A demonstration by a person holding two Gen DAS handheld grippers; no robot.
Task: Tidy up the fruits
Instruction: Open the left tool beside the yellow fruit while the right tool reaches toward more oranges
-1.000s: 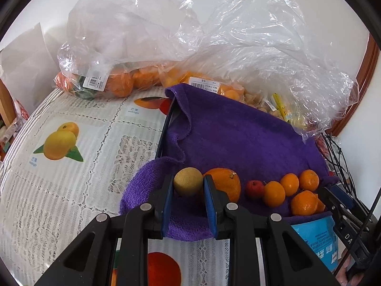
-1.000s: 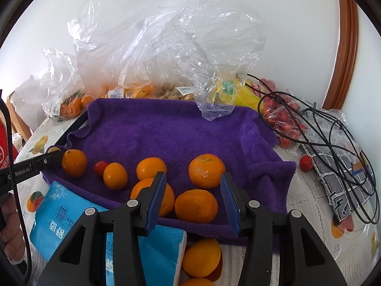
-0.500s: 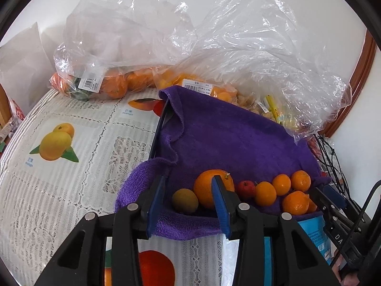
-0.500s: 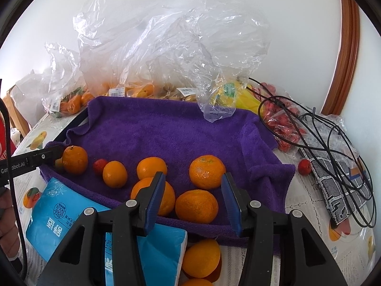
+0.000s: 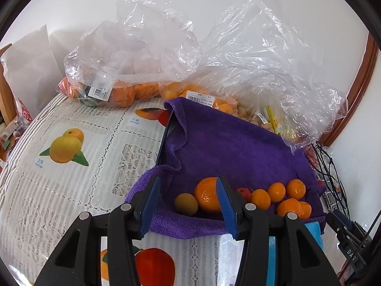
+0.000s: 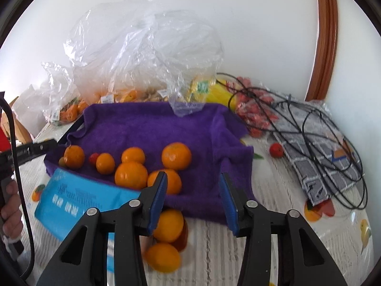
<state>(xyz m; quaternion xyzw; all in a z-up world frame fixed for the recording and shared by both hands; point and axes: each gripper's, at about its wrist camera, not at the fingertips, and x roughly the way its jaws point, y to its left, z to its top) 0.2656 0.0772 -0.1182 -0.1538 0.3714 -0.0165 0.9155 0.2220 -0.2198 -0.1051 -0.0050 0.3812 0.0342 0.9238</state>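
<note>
A purple towel [image 5: 228,147] lines a tray on the table; it also shows in the right wrist view [image 6: 152,128]. A small yellow-green fruit [image 5: 186,204] lies at the towel's near left corner beside a large orange [image 5: 206,197], then a small red fruit [image 5: 243,191] and several oranges [image 5: 276,191]. My left gripper [image 5: 188,205] is open and empty, just in front of the yellow-green fruit. My right gripper [image 6: 194,200] is open and empty above the towel's front edge. Two oranges [image 6: 167,225] lie on the tablecloth below it.
Clear plastic bags of fruit [image 5: 123,93] stand behind the towel. A blue packet [image 6: 78,200] lies in front of the towel. Black cables [image 6: 309,131] and a checked cloth [image 6: 321,166] lie at the right, with a loose red fruit [image 6: 276,149].
My left gripper has opened and let go of the yellow-green fruit, which now lies on the towel, and has drawn back. My right gripper has swung to the right.
</note>
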